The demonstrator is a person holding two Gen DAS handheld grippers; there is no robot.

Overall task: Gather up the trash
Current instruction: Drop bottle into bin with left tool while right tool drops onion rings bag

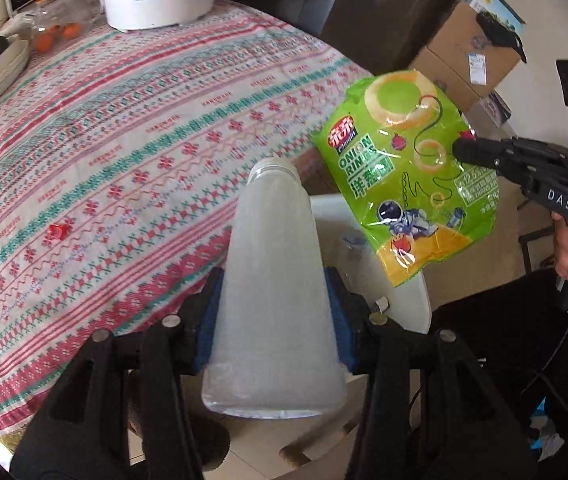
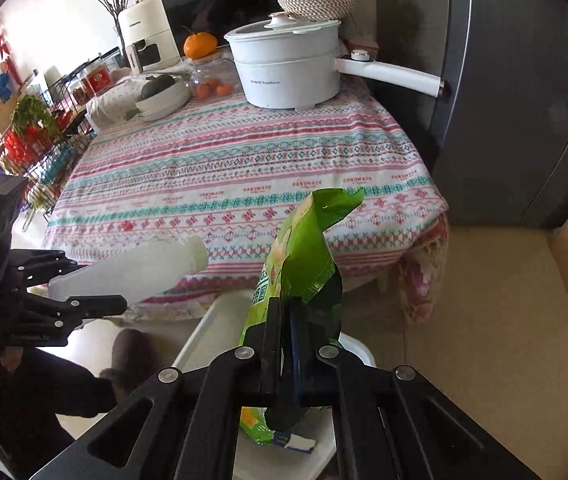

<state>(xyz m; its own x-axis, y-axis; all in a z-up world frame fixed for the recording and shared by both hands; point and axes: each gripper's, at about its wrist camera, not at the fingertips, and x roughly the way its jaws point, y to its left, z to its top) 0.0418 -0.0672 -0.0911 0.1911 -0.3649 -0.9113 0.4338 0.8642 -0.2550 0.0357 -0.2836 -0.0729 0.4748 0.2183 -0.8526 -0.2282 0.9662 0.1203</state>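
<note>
My left gripper (image 1: 274,316) is shut on a cloudy white plastic bottle (image 1: 272,280), neck pointing away, held past the table's near edge. It also shows in the right wrist view (image 2: 132,270). My right gripper (image 2: 285,312) is shut on a green onion-ring snack bag (image 2: 303,256) and holds it in the air. The bag also shows in the left wrist view (image 1: 407,172), right of the bottle, with the right gripper (image 1: 461,148) pinching its right edge. A white bin (image 1: 411,300) stands on the floor under both; it shows in the right wrist view (image 2: 204,336). A small red cap (image 1: 56,231) lies on the tablecloth.
The table (image 2: 244,184) has a patterned red, green and white cloth. At its far end stand a white electric pot (image 2: 287,68), a jar with small oranges (image 2: 212,84) and a bowl (image 2: 164,98). A dark fridge (image 2: 515,100) is to the right, cardboard boxes (image 1: 467,52) on the floor.
</note>
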